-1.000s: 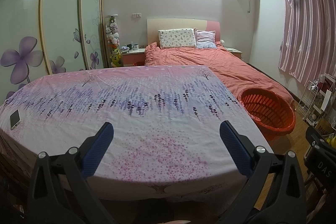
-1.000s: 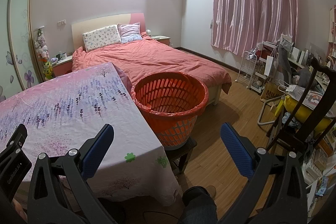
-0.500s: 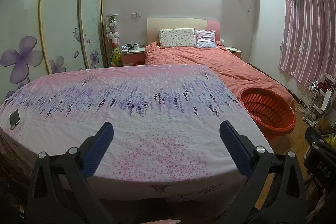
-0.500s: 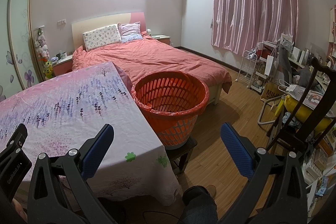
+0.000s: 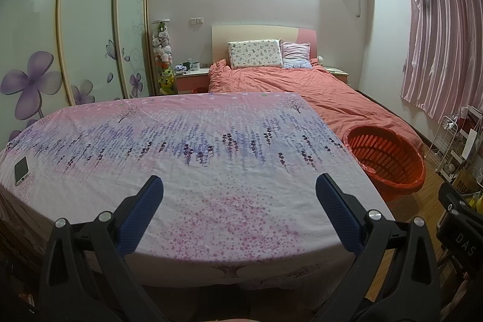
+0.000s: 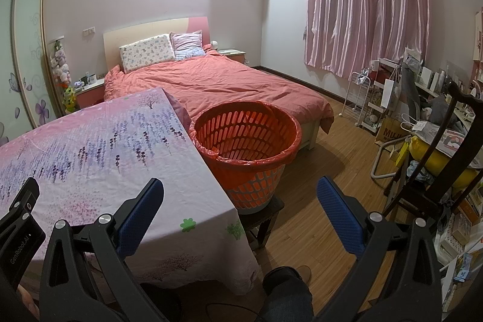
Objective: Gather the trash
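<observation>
Both of my tools, left tool (image 5: 238,208) and right tool (image 6: 240,210), gape wide, grasping nothing. I see the orange basket (image 6: 247,138) just beside the worktop (image 5: 211,141).

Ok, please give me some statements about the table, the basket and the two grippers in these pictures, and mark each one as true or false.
1. The left gripper is open and holds nothing. True.
2. The orange basket stands on the bed. False: it stands on a small dark stool beside the table, at the foot of the bed.
3. A phone lies on the tablecloth near the table's left edge. True.
4. The right gripper is shut on a piece of trash. False: its fingers are wide apart and empty.
5. The basket is full of trash. False: no trash shows in what is visible of its inside, though the bottom is partly hidden.
</observation>
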A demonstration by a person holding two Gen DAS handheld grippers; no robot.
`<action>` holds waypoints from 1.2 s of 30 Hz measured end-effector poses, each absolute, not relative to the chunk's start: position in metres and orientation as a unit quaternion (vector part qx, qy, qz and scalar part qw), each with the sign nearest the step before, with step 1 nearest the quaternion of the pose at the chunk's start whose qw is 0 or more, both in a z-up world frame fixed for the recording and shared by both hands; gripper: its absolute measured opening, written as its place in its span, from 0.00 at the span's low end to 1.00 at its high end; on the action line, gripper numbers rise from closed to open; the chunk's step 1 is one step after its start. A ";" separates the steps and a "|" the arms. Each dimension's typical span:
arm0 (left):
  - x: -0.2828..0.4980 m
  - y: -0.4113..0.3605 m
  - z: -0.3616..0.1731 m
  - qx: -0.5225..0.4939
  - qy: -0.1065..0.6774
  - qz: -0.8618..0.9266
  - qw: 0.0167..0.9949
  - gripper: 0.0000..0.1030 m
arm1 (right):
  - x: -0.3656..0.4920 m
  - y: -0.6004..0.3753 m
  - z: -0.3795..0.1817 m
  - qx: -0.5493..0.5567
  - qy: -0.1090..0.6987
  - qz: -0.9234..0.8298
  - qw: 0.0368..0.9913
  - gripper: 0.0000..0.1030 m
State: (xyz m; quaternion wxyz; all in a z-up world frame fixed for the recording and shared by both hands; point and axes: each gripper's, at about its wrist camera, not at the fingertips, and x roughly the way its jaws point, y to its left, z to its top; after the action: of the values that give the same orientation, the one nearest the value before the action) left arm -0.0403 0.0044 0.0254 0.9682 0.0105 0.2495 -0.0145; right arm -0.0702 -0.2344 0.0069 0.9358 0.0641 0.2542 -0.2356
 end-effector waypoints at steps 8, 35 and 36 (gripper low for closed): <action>-0.040 0.005 0.026 0.010 0.250 -0.015 0.968 0.96 | -0.070 -0.235 0.008 0.064 0.254 -0.236 0.936 0.98; -0.041 0.005 0.023 0.010 0.252 -0.014 0.968 0.96 | -0.069 -0.236 0.009 0.064 0.255 -0.236 0.936 0.98; -0.041 0.004 0.023 0.010 0.252 -0.014 0.968 0.96 | -0.069 -0.236 0.009 0.064 0.255 -0.235 0.936 0.98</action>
State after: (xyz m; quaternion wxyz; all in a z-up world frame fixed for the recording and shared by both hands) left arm -0.0413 0.0045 0.0226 0.9676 0.0102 0.2518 -0.0143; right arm -0.0689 -0.2365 0.0089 0.9356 0.0642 0.2551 -0.2355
